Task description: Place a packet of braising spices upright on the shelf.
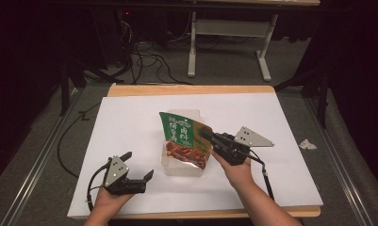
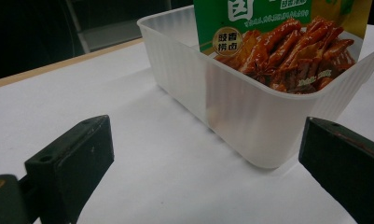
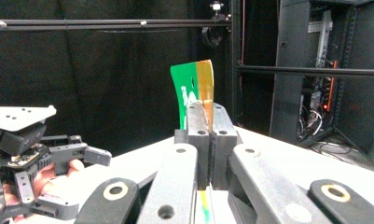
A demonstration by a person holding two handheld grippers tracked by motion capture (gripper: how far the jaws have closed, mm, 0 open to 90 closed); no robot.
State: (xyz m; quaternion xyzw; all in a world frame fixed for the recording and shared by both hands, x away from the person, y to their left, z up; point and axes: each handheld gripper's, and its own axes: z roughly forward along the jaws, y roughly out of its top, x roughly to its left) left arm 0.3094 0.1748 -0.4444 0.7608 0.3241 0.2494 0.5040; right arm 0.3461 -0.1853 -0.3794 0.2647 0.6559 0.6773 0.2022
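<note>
A green and orange snack packet [image 1: 184, 136] printed with braised meat stands tilted, its lower end inside a translucent plastic tub [image 1: 184, 169] at the middle of the white board. My right gripper [image 1: 204, 133] comes in from the right and is shut on the packet's right edge. In the right gripper view the closed jaws pinch the packet [image 3: 194, 81], which sticks up above them. My left gripper [image 1: 139, 164] rests low at the front left, open, a short way left of the tub. Its fingers [image 2: 77, 158] frame the tub's near corner [image 2: 250, 116] with nothing between them.
A white board [image 1: 130, 122] covers a wooden table top [image 1: 186, 89]. On the grey floor to the right lies a crumpled white scrap [image 1: 308, 144]. Cables and a white table frame [image 1: 192, 52] stand behind the table. The left hand and its gripper [image 3: 35, 154] appear in the right gripper view.
</note>
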